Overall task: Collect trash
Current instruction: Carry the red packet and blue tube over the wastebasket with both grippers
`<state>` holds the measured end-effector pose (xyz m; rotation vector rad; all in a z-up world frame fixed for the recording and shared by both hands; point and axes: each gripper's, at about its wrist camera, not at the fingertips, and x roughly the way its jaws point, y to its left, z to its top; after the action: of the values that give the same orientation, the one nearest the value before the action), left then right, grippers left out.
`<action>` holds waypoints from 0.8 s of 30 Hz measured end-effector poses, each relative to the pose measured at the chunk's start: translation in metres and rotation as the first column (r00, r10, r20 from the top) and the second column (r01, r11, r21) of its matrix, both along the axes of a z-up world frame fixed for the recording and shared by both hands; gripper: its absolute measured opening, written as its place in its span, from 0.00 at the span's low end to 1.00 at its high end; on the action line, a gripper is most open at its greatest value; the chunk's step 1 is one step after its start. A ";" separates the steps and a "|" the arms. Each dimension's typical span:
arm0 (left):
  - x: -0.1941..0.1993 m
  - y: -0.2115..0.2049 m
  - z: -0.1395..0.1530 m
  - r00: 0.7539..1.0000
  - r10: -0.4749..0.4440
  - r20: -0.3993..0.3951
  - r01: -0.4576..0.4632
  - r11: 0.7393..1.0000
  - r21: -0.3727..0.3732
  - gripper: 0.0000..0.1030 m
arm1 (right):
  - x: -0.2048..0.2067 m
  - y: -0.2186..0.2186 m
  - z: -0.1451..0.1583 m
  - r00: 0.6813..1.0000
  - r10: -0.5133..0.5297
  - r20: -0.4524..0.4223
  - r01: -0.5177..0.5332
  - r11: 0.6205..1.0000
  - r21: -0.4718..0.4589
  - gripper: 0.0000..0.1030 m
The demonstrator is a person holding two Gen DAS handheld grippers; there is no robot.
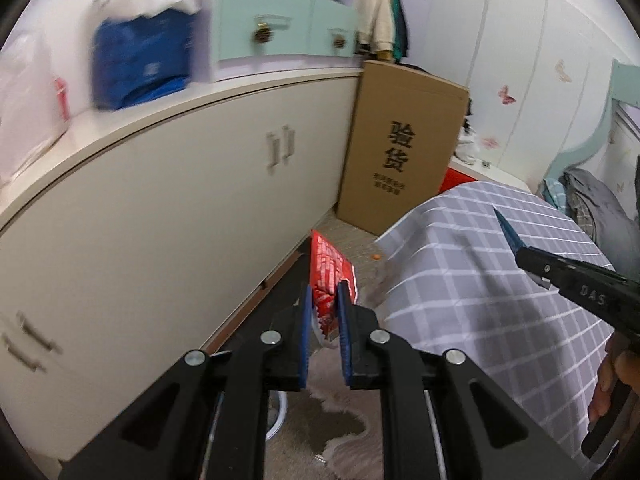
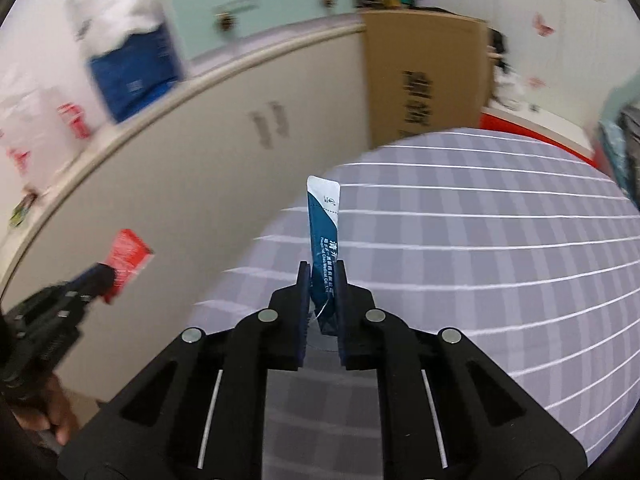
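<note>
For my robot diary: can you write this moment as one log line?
left tongs: shut on red wrapper | right tongs: shut on blue packet

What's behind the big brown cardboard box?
Behind the cardboard box you can see hanging clothes above it and a white wardrobe with butterfly stickers. The box hides the floor and wall directly behind it.

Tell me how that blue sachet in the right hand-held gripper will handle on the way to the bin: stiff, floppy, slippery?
The blue sachet stands upright above the right hand-held gripper, so probably fairly stiff. It looks thin and flat, likely very light. Its glossy film may be slippery; keep the jaws shut.
</note>
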<state>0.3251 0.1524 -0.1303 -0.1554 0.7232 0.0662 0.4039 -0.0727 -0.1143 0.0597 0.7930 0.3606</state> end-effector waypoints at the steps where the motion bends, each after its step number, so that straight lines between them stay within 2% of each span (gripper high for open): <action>1: -0.010 0.011 -0.002 1.000 0.015 -0.002 -0.015 1.000 -0.009 0.11 | -0.008 0.015 0.001 1.000 0.030 0.003 -0.030 0.999 0.010 0.11; 6: -0.051 0.053 -0.016 0.997 0.078 -0.015 -0.078 0.997 -0.019 0.11 | -0.043 0.088 0.004 0.985 0.169 0.015 -0.169 0.986 0.007 0.11; 11: -0.085 0.088 -0.034 0.989 0.145 -0.030 -0.146 0.988 -0.039 0.11 | -0.072 0.145 -0.012 0.965 0.262 -0.005 -0.261 0.965 0.014 0.11; 16: -0.098 0.113 -0.064 0.979 0.185 -0.086 -0.191 0.979 -0.066 0.11 | -0.095 0.191 -0.054 0.941 0.327 -0.082 -0.326 0.945 0.030 0.11; 24: -0.106 0.131 -0.138 0.949 0.222 -0.224 -0.244 0.967 -0.076 0.11 | -0.105 0.219 -0.125 0.914 0.351 -0.202 -0.357 0.934 0.005 0.11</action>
<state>0.2194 0.2832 -0.2685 -0.3365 0.9222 0.2758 0.2985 0.1466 -0.2390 -0.0813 1.0121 0.6948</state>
